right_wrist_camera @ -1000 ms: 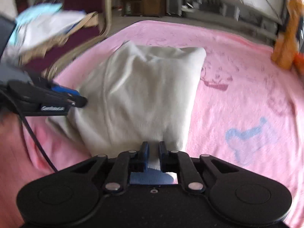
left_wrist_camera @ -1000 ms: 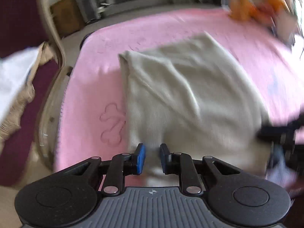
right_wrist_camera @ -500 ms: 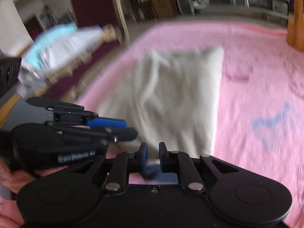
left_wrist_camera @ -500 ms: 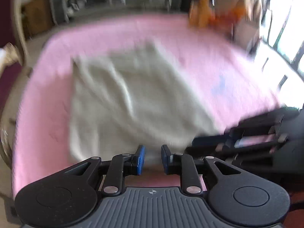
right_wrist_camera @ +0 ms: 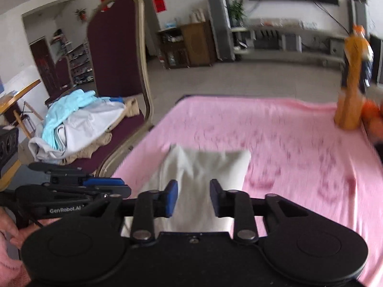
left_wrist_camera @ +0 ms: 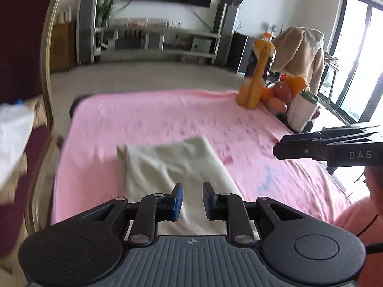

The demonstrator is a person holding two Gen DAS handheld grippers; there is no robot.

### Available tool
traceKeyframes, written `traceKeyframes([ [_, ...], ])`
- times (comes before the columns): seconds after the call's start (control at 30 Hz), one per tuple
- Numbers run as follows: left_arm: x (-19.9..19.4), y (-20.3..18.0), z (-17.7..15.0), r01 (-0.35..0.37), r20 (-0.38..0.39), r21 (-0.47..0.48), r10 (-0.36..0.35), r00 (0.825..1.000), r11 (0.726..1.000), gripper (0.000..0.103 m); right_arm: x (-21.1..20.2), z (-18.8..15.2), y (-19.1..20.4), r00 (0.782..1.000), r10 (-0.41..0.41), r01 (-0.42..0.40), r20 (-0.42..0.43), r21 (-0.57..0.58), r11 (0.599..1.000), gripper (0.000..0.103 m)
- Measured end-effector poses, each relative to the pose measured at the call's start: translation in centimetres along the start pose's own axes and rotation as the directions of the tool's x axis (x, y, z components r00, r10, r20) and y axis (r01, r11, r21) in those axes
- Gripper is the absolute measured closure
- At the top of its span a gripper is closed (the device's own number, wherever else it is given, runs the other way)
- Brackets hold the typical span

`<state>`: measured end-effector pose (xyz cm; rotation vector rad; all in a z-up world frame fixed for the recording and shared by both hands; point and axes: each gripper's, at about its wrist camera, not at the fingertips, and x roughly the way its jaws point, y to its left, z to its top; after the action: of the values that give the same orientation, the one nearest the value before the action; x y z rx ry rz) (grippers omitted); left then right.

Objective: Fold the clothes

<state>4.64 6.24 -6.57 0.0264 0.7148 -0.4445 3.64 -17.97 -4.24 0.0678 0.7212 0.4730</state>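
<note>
Lay cream and plain on a pink blanket (left_wrist_camera: pixel 148 129) printed with darker pink marks and one pale blue shape: the folded garment (left_wrist_camera: pixel 172 167). Showed blue pads on black: both the left gripper (left_wrist_camera: pixel 192 199) and right gripper (right_wrist_camera: pixel 194 197). Stood maroon with a gold frame, heaped with white, light blue and tan clothes (right_wrist_camera: pixel 79 124): the chair (right_wrist_camera: pixel 115 47)

Folded cloth (left_wrist_camera: pixel 172 167) lies on blanket (left_wrist_camera: pixel 148 119), toward its near edge. Toy giraffe (left_wrist_camera: pixel 253 81) stands at blanket's far right corner, fruit (left_wrist_camera: pixel 284 91) just beside it. Chair (right_wrist_camera: pixel 119 55) left of blanket, heap of clothes (right_wrist_camera: pixel 79 124) on its seat. Shelf unit (left_wrist_camera: pixel 155 40) behind, against far wall.
</note>
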Motion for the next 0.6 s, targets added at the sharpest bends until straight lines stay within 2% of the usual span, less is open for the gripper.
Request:
traceKeyframes([
  [0.07,2.0,0.0,0.8,-0.024,-0.010,0.017,0.024,1.000,1.000,0.083,1.7,0.9,-0.5,1.000,-0.029,0.029,-0.004,-0.044,0.999,0.074],
  [0.17,6.3,0.5,1.2,-0.025,-0.064,-0.016,0.024,0.998,1.000,0.083,5.7,1.0,-1.5,0.998,-0.058,0.055,-0.031,-0.080,0.995,0.093],
  [0.2,7.6,0.8,1.3,-0.013,-0.081,-0.028,0.011,0.997,1.000,0.083,7.0,0.8,-2.1,0.997,-0.059,0.056,-0.042,-0.072,0.996,0.094],
  [0.27,10.2,1.2,1.5,0.011,-0.114,-0.051,-0.017,0.993,0.999,0.085,9.8,0.4,-3.4,0.998,-0.020,0.019,-0.059,-0.027,0.999,0.094],
  [0.33,12.5,1.8,1.1,0.013,-0.146,-0.063,-0.022,0.989,0.998,0.086,11.9,0.1,-4.9,0.992,0.100,-0.094,-0.076,0.080,0.992,0.094],
  [0.37,13.6,2.3,0.7,-0.015,-0.168,-0.074,0.002,0.986,0.997,0.086,13.1,-0.2,-5.7,0.982,0.169,-0.156,-0.085,0.146,0.977,0.094],
  [0.43,15.0,3.7,0.0,-0.063,-0.188,-0.125,0.038,0.981,0.990,0.091,15.9,-0.9,-7.1,0.956,0.262,-0.223,-0.132,0.254,0.941,0.093],
  [0.47,15.4,4.6,-0.2,-0.082,-0.189,-0.166,0.050,0.981,0.983,0.091,17.7,-1.4,-7.9,0.941,0.290,-0.229,-0.173,0.305,0.924,0.094],
  [0.5,15.3,5.5,-0.2,-0.095,-0.182,-0.221,0.054,0.982,0.971,0.091,18.8,-1.8,-8.6,0.936,0.303,-0.230,-0.181,0.339,0.912,0.103],
  [0.53,15.3,6.4,-0.2,-0.107,-0.174,-0.276,0.059,0.983,0.955,0.091,19.6,-2.0,-9.6,0.934,0.318,-0.240,-0.159,0.378,0.894,0.103],
  [0.57,15.2,7.2,-0.1,-0.126,-0.166,-0.315,0.076,0.983,0.941,0.091,19.9,-2.2,-10.5,0.936,0.328,-0.251,-0.127,0.412,0.876,0.103],
  [0.6,15.1,7.7,-0.1,-0.156,-0.156,-0.332,0.109,0.982,0.930,0.091,20.1,-2.2,-11.5,0.952,0.293,-0.226,-0.091,0.435,0.871,0.103],
])
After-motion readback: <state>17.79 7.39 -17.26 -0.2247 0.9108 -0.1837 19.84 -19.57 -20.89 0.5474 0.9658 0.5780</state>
